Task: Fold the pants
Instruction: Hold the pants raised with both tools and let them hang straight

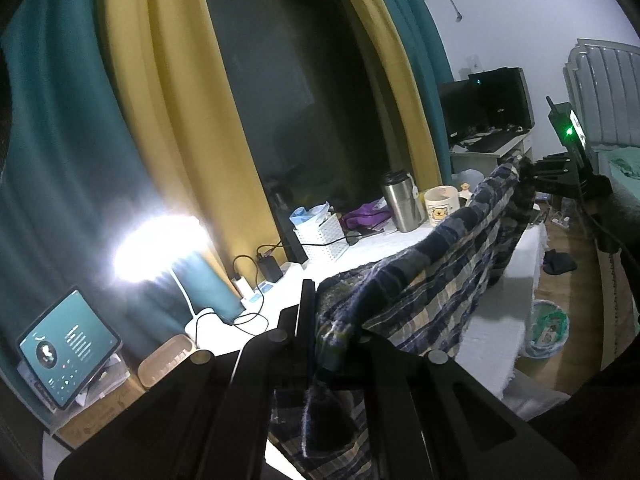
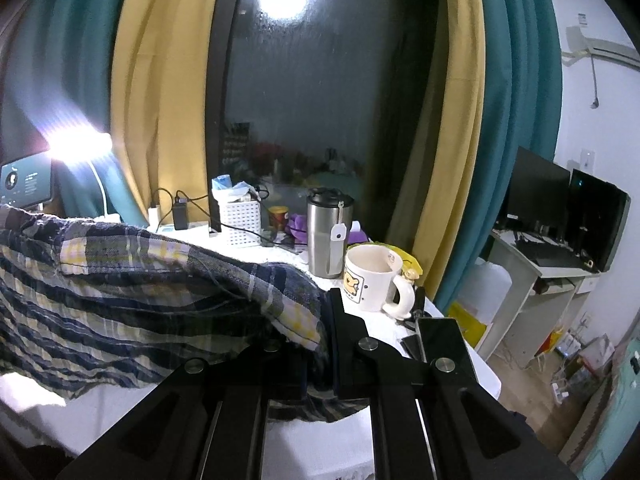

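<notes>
Left gripper (image 1: 316, 312): jaws clenched on one end of the navy, cream and yellow plaid cotton pants (image 1: 432, 280). The garment hangs as a band above the white cloth-covered table (image 1: 492, 320), its lower edge trailing onto the cloth, and runs across to the right gripper (image 2: 330, 320), likewise clamped on a bunched hem. Assessment: keep both ends level and taut, carry them together, lay the fold flat. Hazard: the steel tumbler (image 2: 328, 236) and cream bear mug (image 2: 374, 276) stand just beside the right end.
</notes>
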`<state>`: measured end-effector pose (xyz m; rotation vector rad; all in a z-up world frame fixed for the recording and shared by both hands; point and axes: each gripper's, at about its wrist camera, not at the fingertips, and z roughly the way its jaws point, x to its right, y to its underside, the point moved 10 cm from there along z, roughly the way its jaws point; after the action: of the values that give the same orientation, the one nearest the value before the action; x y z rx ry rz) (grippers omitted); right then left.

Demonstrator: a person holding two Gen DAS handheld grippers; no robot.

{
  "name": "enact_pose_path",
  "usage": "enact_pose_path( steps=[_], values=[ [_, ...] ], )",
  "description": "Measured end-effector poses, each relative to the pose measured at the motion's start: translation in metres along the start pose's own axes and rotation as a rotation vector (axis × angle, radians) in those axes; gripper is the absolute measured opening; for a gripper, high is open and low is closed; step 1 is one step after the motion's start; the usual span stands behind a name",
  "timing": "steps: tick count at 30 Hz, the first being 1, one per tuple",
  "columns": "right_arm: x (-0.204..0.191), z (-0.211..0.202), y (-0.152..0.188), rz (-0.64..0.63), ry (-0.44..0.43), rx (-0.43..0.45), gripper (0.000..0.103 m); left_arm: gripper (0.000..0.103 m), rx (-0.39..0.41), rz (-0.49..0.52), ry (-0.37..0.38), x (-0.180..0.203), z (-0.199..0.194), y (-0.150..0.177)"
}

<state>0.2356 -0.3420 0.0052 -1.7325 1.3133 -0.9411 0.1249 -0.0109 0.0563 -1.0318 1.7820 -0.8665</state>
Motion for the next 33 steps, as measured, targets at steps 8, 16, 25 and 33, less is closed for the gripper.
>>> enact_pose_path(
  steps=[8, 16, 25, 33],
  values=[
    [-0.006, 0.024, -0.008, -0.006, 0.004, -0.029, 0.008, 0.002, -0.033, -0.008, 0.004, -0.016, 0.027, 0.005],
    [-0.012, 0.049, -0.011, -0.01, 0.008, -0.058, 0.008, 0.002, -0.064, -0.026, 0.014, -0.03, 0.051, 0.01],
    [-0.017, 0.083, -0.01, -0.013, 0.006, -0.106, 0.008, 0.002, -0.128, -0.048, 0.027, -0.044, 0.093, 0.025],
    [-0.025, 0.118, -0.002, -0.022, 0.0, -0.16, 0.008, 0.002, -0.197, -0.065, 0.042, -0.052, 0.125, 0.044]
  ],
)
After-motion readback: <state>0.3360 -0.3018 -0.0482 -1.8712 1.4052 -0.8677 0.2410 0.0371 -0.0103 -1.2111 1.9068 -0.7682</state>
